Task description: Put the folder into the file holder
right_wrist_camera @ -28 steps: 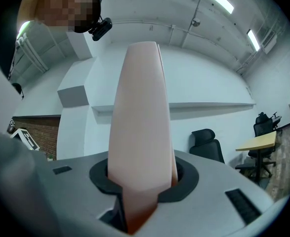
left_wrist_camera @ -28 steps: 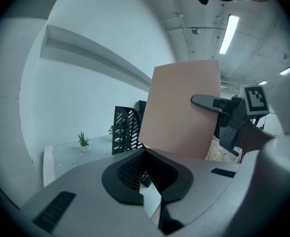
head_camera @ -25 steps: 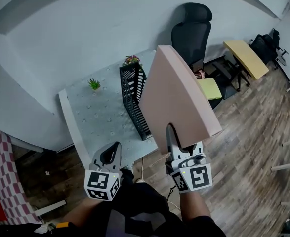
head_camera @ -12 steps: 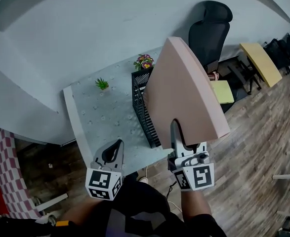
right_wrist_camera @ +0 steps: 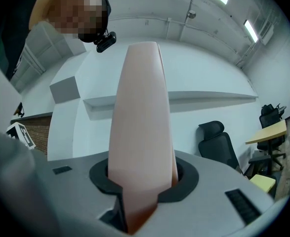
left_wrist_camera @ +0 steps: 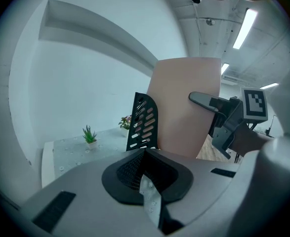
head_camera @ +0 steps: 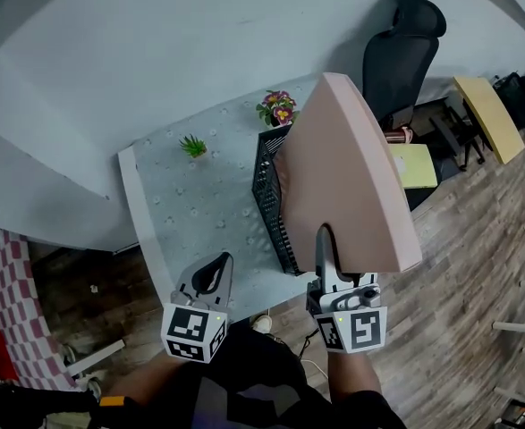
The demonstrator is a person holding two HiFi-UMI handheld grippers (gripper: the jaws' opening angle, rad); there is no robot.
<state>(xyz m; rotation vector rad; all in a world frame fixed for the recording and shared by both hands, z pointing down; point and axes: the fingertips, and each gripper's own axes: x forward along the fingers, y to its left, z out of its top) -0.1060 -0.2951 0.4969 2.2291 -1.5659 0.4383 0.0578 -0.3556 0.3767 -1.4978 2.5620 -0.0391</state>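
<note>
Right gripper [head_camera: 326, 244] pinched one folder [head_camera: 347, 177] above one file holder [head_camera: 267, 199]; left gripper [head_camera: 215, 273] sat closed, empty; green plant [head_camera: 190, 145] and flowering plant [head_camera: 278, 107] behind holder.

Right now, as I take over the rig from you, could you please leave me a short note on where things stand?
Left gripper: fingers together, nothing in them, by the front edge of the table.
Right gripper: shut on the lower edge of the pink folder, which is held upright.
File holder: black mesh, standing on the table, next to the folder in the head view; the folder is not in it.
Done: folder picked up.
Left: lower it into a slot of the holder, then release.
</note>
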